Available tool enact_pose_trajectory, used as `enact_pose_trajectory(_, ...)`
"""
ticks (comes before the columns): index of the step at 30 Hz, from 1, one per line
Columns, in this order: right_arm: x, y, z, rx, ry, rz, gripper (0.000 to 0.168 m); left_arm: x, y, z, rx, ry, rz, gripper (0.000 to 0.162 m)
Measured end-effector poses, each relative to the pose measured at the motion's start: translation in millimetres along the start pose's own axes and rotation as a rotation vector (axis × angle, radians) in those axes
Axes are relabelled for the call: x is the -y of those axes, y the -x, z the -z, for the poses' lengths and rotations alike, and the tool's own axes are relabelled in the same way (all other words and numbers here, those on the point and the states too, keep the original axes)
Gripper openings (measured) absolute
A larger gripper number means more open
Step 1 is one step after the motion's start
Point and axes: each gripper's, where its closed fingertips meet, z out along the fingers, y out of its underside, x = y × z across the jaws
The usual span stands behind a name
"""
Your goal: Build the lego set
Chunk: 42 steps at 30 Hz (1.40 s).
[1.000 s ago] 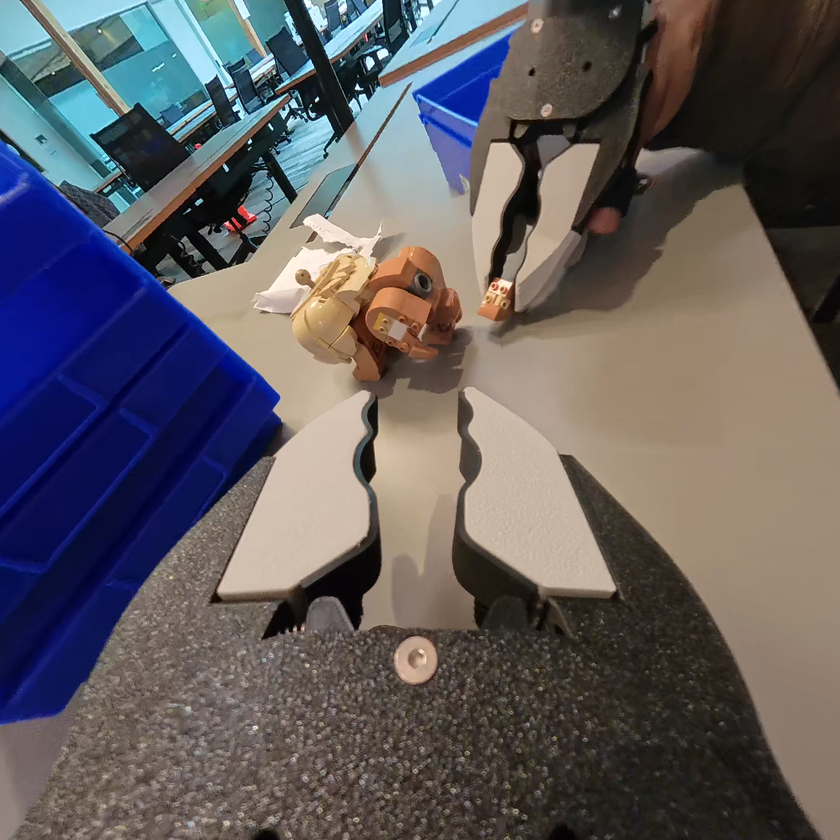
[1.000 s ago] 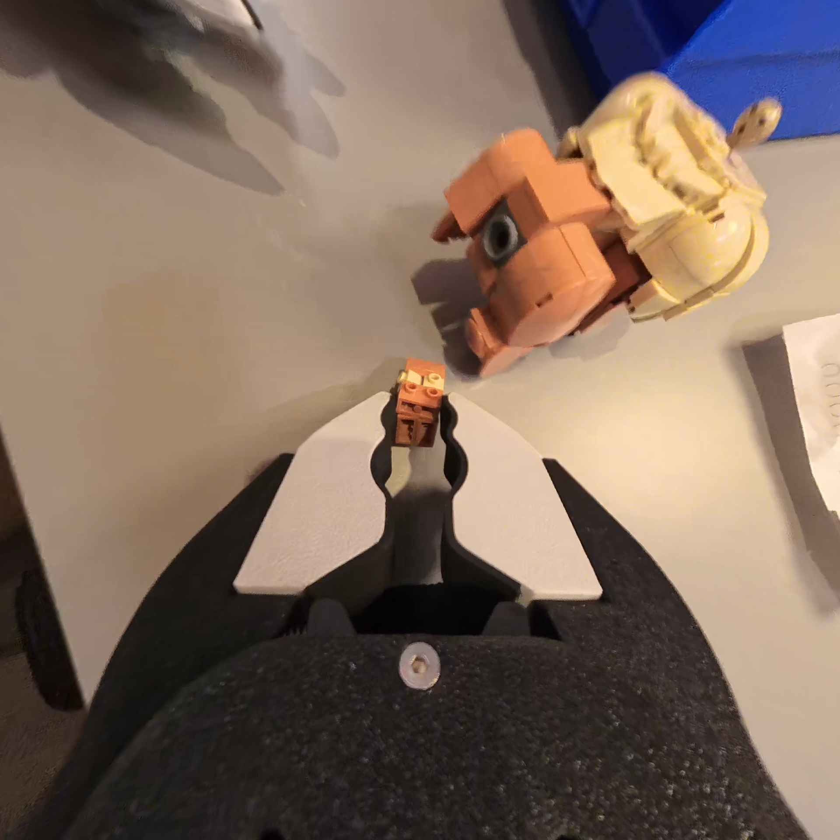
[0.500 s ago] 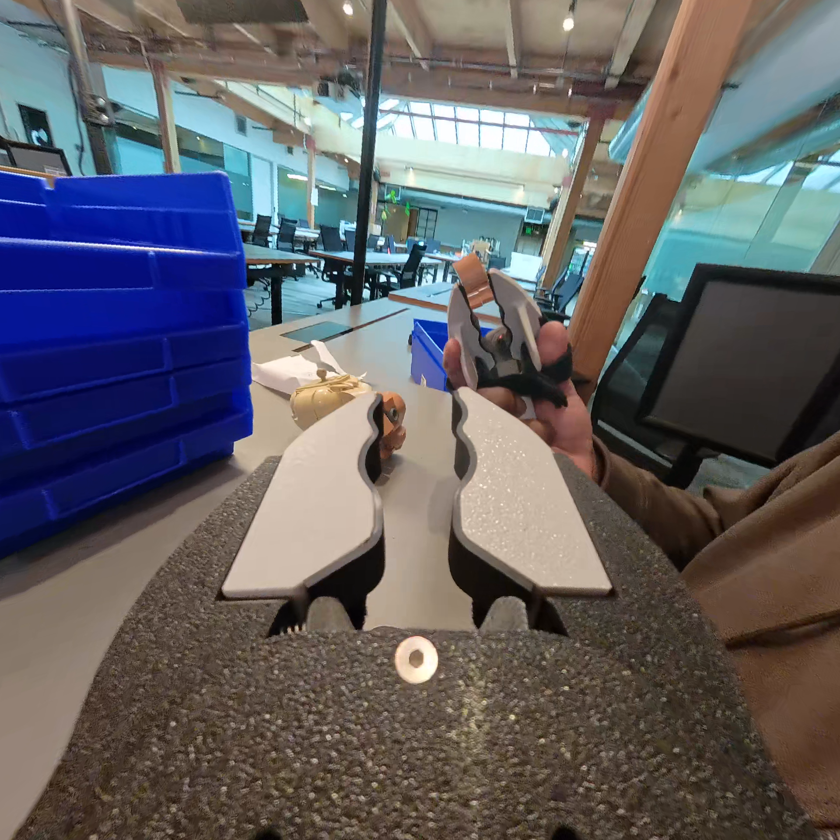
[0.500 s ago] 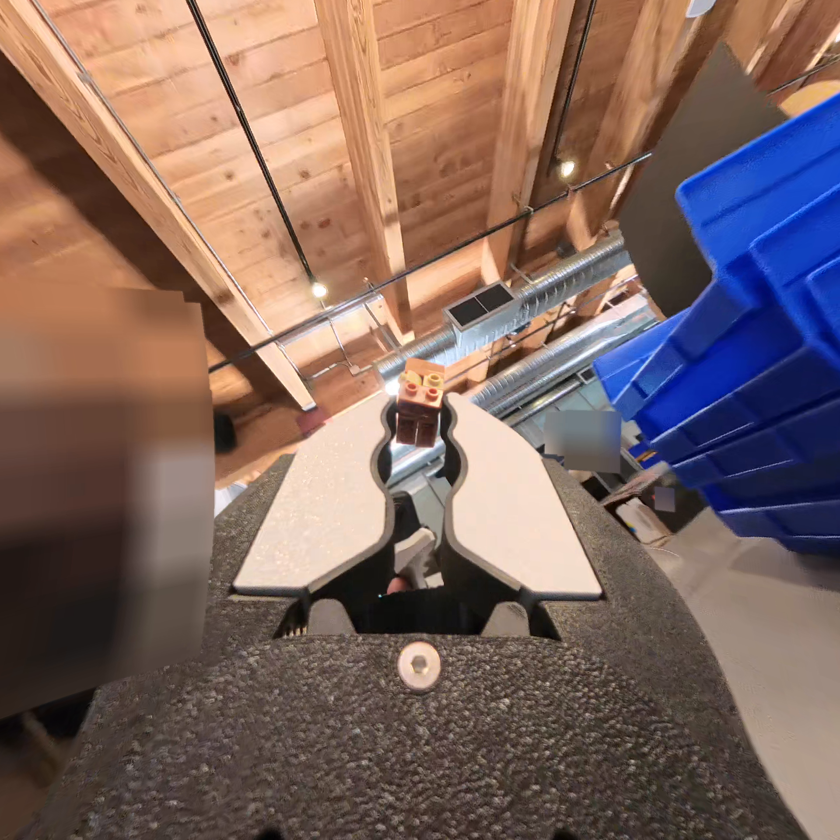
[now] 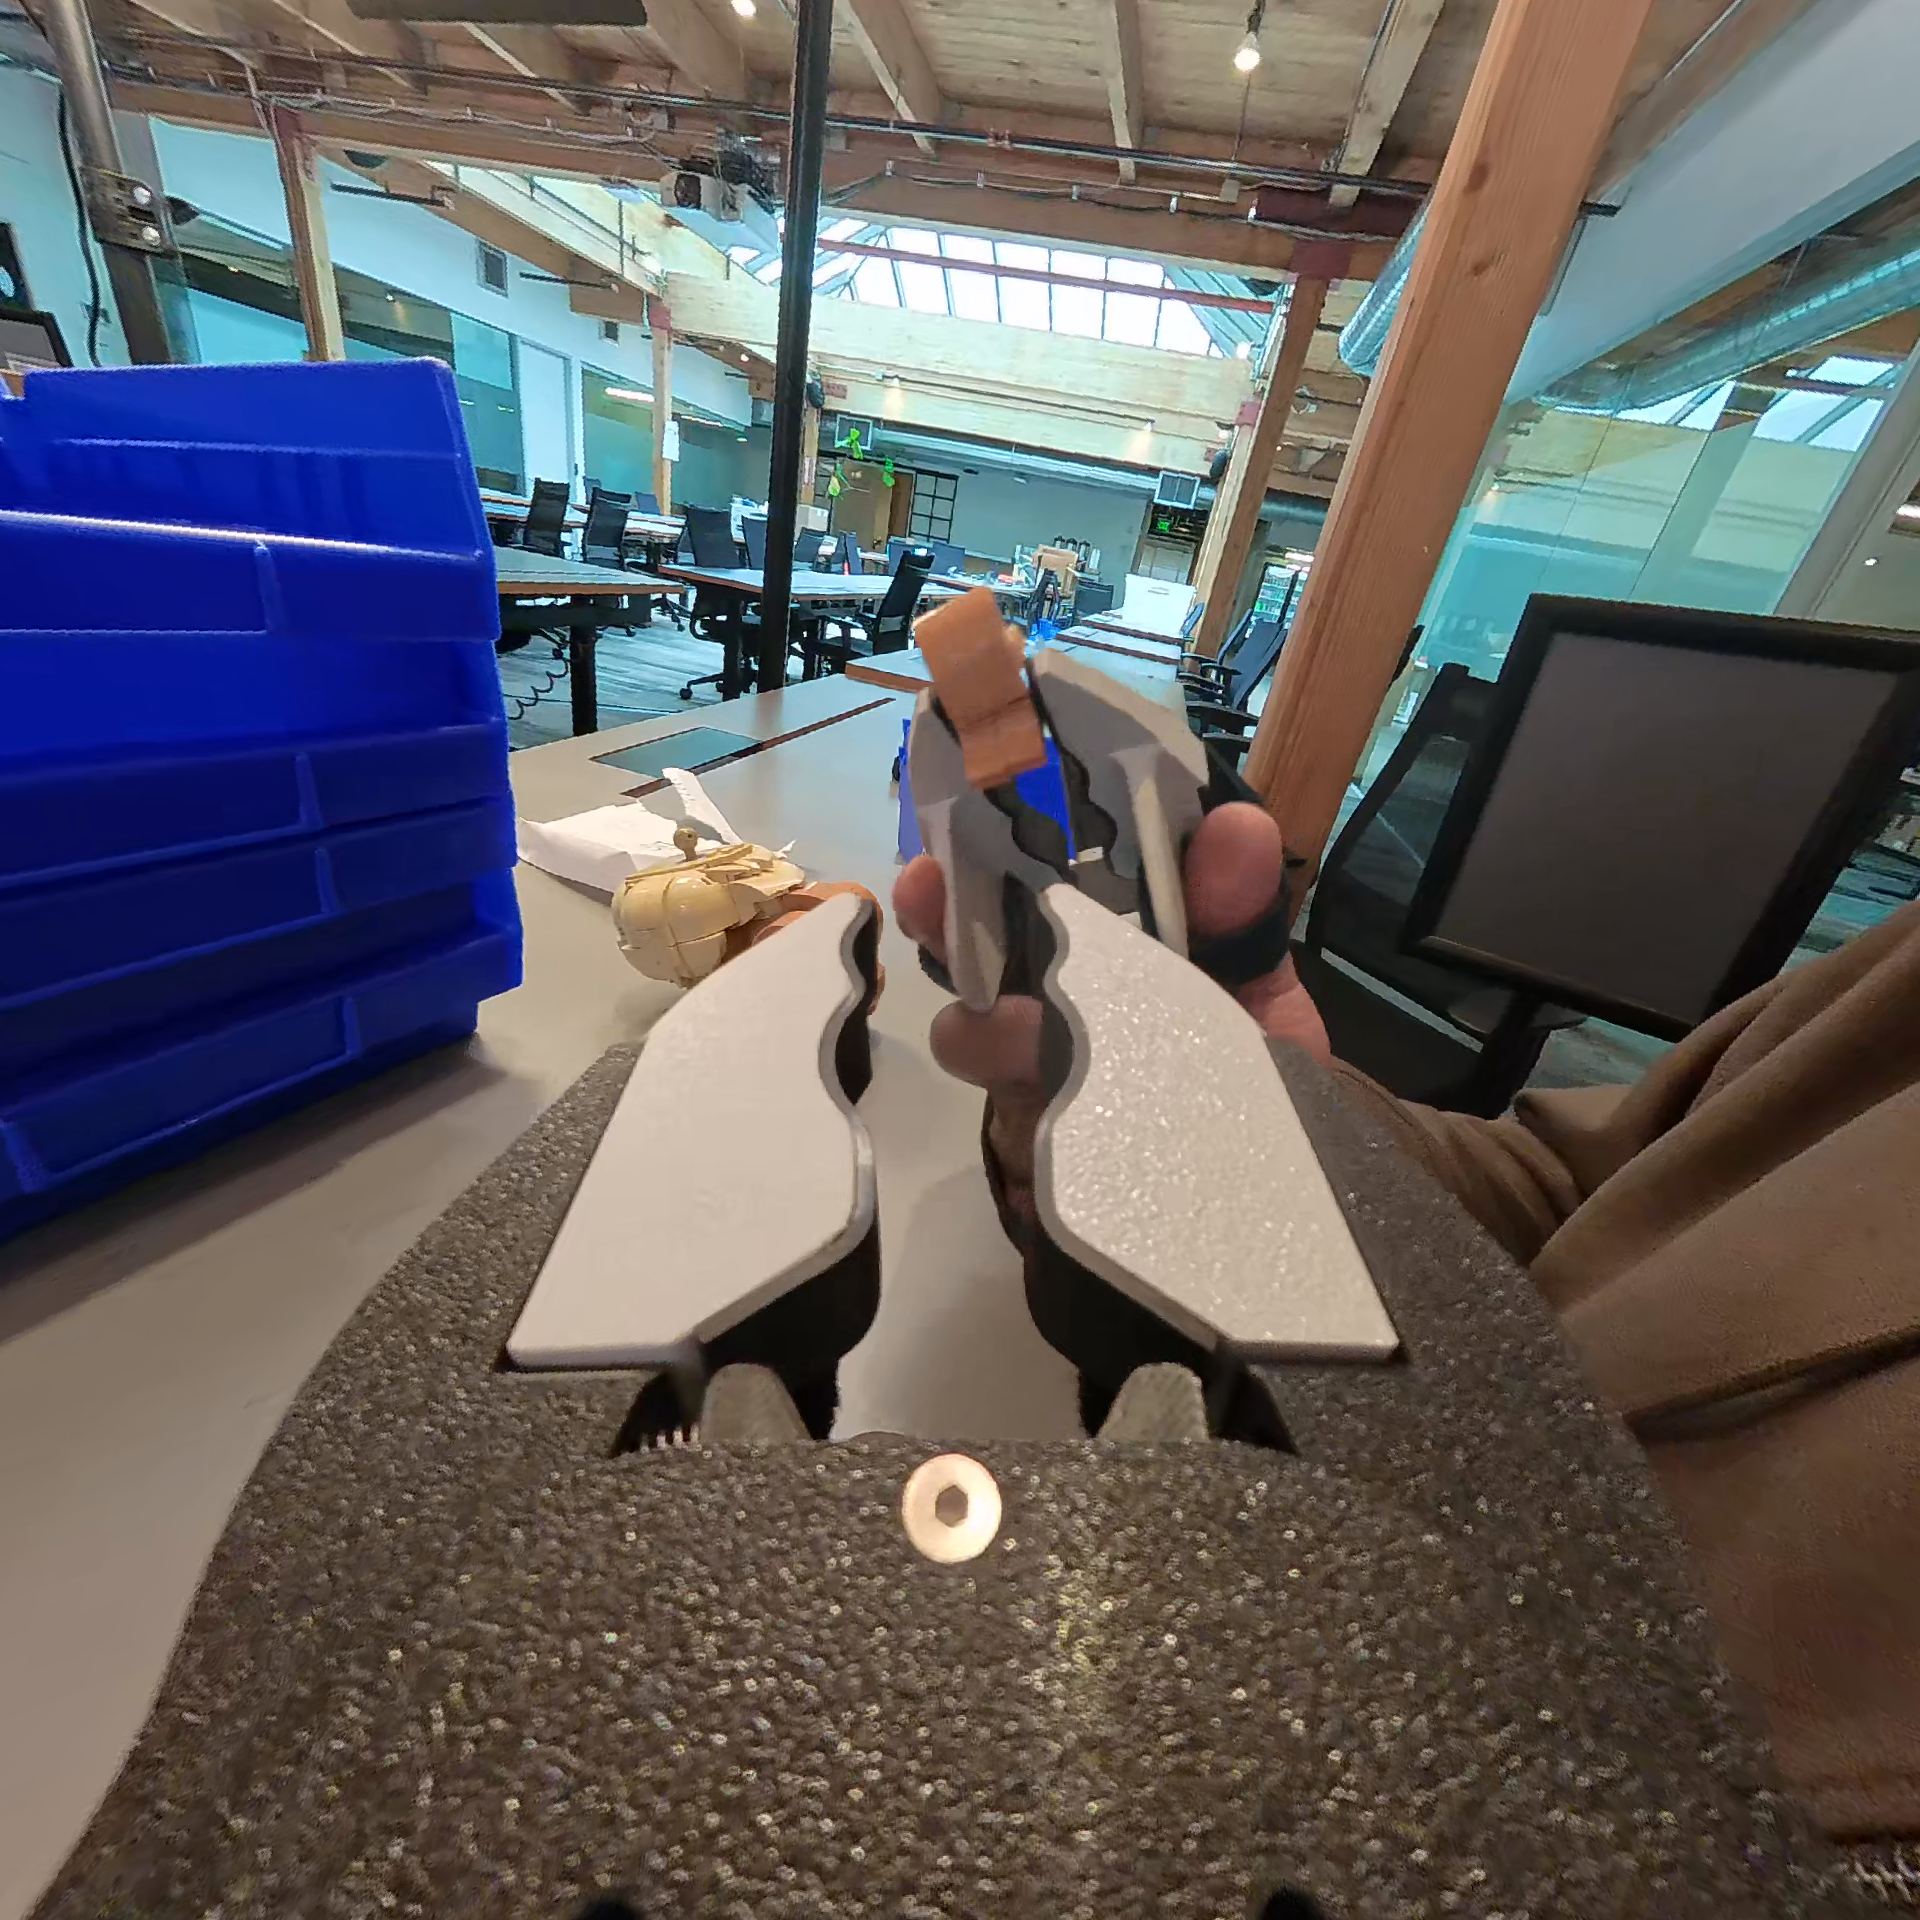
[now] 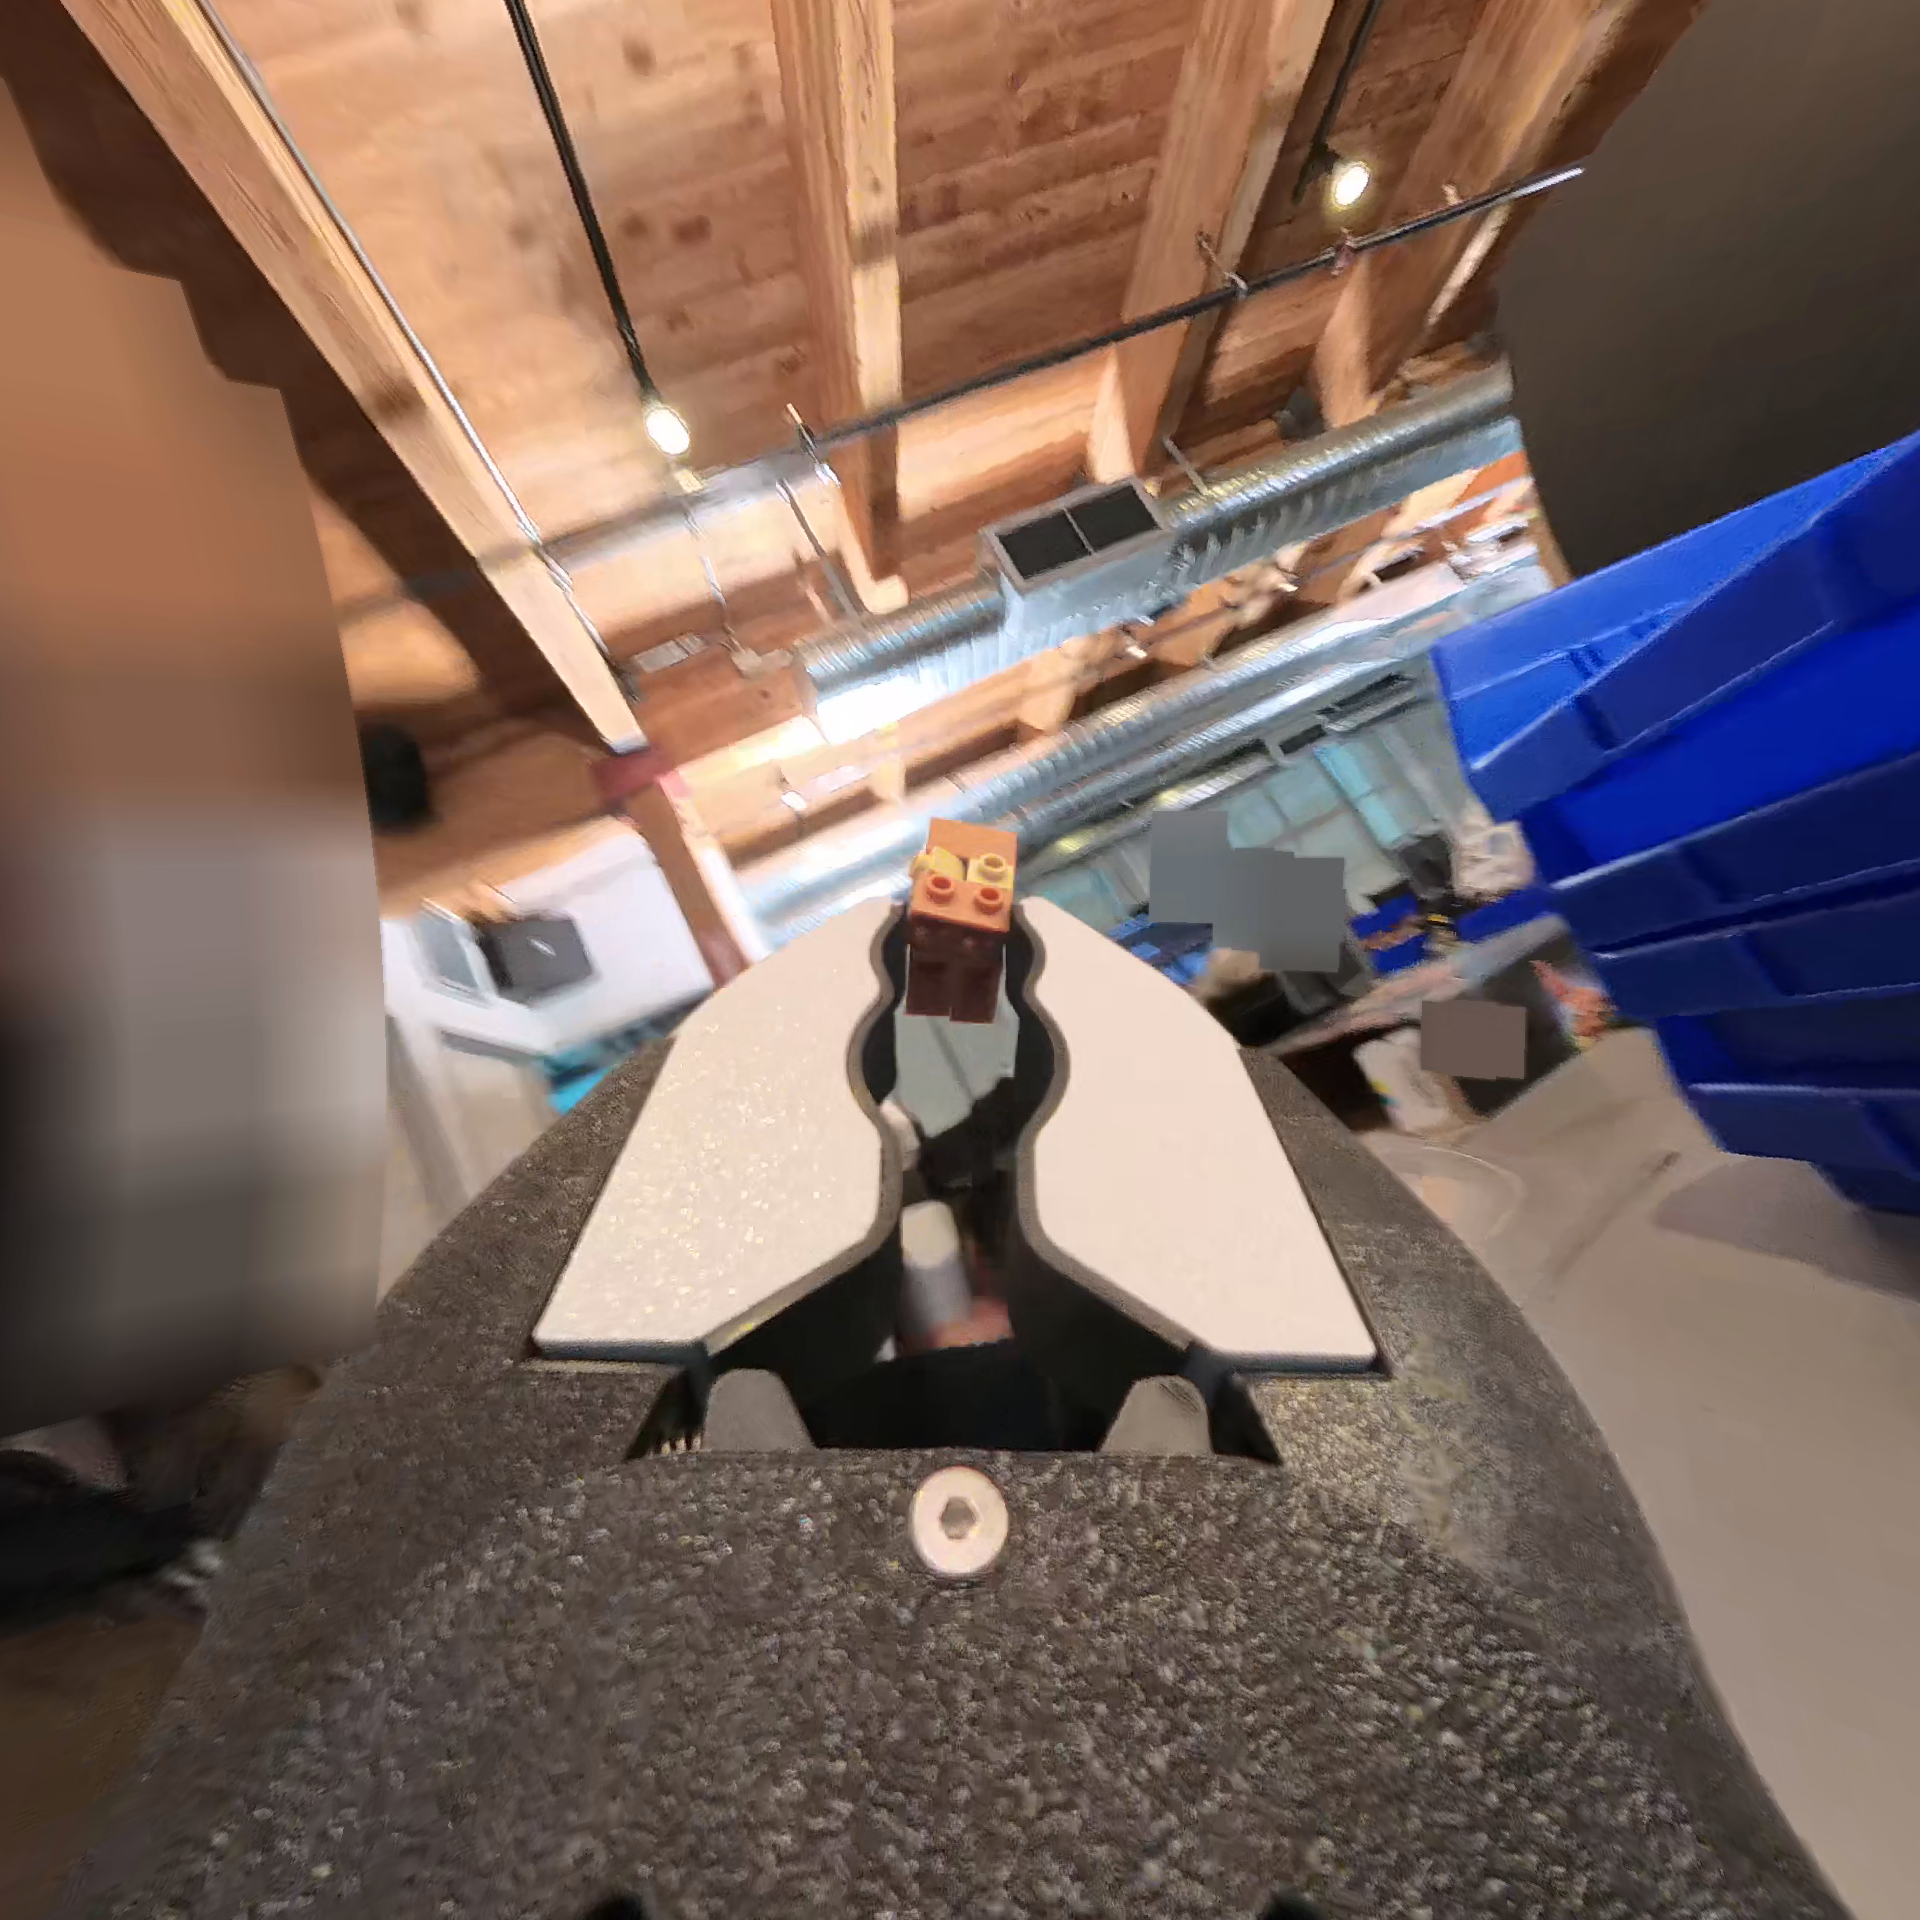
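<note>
Holding small brown lego piece (image 6: pixel 958 920) pinched at tips of right gripper (image 6: pixel 956 935), jaws closed on its flanks; studs, two orange and two tan, face the right wrist camera, long axis roughly in line with the fingers. Raised well clear of table (image 5: pixel 260 1299) and tipped toward the ceiling: right wrist view shows only beams and ducts behind the piece, no model. Seen from left wrist view, right gripper (image 5: pixel 1023 717) sits upper centre of frame, piece (image 5: pixel 977 691) poking out at top, steadied by hand (image 5: pixel 1101 977) just beyond the left gripper's right finger. Left gripper (image 5: pixel 951 997) low in frame, fingers apart with a clear gap, holding nothing. Partly built lego model (image 5: pixel 707 914), tan rounded part with orange-brown body behind it, lying on table at centre left of left wrist view, partly hidden by the left finger; its attachment side not readable from here, possibly turned away. Blue bins (image 5: pixel 239 769) stacked at left edge, crumpled paper (image 5: pixel 613 831) behind model. Key relation: model lies below and to picture-left of held piece, well apart, nearer the empty left gripper. Judged next need: left gripper to brace model, right to swing piece down, studs matched to model's receiving face. Risk: small piece twisting in tip grip.
</note>
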Motion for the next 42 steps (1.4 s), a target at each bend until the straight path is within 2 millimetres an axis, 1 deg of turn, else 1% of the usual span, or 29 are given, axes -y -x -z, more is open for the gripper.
enact_pose_trajectory(2,-18.0,-7.4,-2.9,-0.112,0.136,0.186,0.017,1.2,1.1,0.6,0.006,-0.011,0.005,0.028)
enact_pose_trajectory(4,-38.1,-13.6,-3.7,-0.199,0.295,0.408,0.017,10.0,7.0,6.6,0.033,-0.062,0.01,0.028)
enact_pose_trajectory(6,-51.0,-11.0,-4.2,-0.211,0.382,0.568,0.018,22.0,15.9,18.3,0.06,-0.129,0.033,0.027)
enact_pose_trajectory(7,-57.4,-7.3,-4.9,-0.189,0.412,0.597,0.018,26.9,19.6,24.6,0.064,-0.156,0.046,0.026)
enact_pose_trajectory(9,-69.8,-1.7,-6.1,-0.137,0.461,0.575,0.018,30.9,23.9,34.5,0.058,-0.167,0.05,0.027)
enact_pose_trajectory(11,-76.8,-1.6,-6.4,-0.121,0.494,0.547,0.018,24.7,23.6,39.3,0.036,-0.108,0.022,0.027)
enact_pose_trajectory(13,-80.3,-1.5,-6.1,-0.113,0.513,0.537,0.018,15.9,18.8,41.7,-0.007,-0.042,-0.003,0.028)
enact_pose_trajectory(15,-83.5,-3.0,-5.3,-0.12,0.532,0.556,0.018,7.7,16.1,41.8,-0.04,0.01,0.019,0.028)
enact_pose_trajectory(19,-89.1,-13.3,-3.1,-0.185,0.586,0.692,0.018,-11.5,8.5,35.9,-0.134,0.116,0.18,0.028)
enact_pose_trajectory(21,-92.5,-15.1,-2.5,-0.197,0.61,0.761,0.018,-17.3,10.4,34.4,-0.133,0.141,0.23,0.027)
enact_pose_trajectory(23,-96.8,-16.5,-1.5,-0.201,0.641,0.828,0.018,-18.2,15.1,35.2,-0.121,0.139,0.277,0.026)
enact_pose_trajectory(26,-102.7,-18.6,0.7,-0.193,0.691,0.937,0.018,-20.6,20.9,36.9,-0.125,0.137,0.381,0.02)
enact_pose_trajectory(31,-107.6,-20.6,4.8,-0.174,0.742,1.071,0.018,-31.0,14.5,34.0,-0.16,0.189,0.425,0.019)
enact_pose_trajectory(34,-108.0,-19.6,5.7,-0.162,0.745,1.102,0.018,-31.8,12.7,34.2,-0.176,0.192,0.445,0.018)
enact_pose_trajectory(42,-107.1,-17.9,3.9,-0.158,0.723,1.119,0.018,-30.0,12.5,34.6,-0.186,0.153,0.454,0.016)
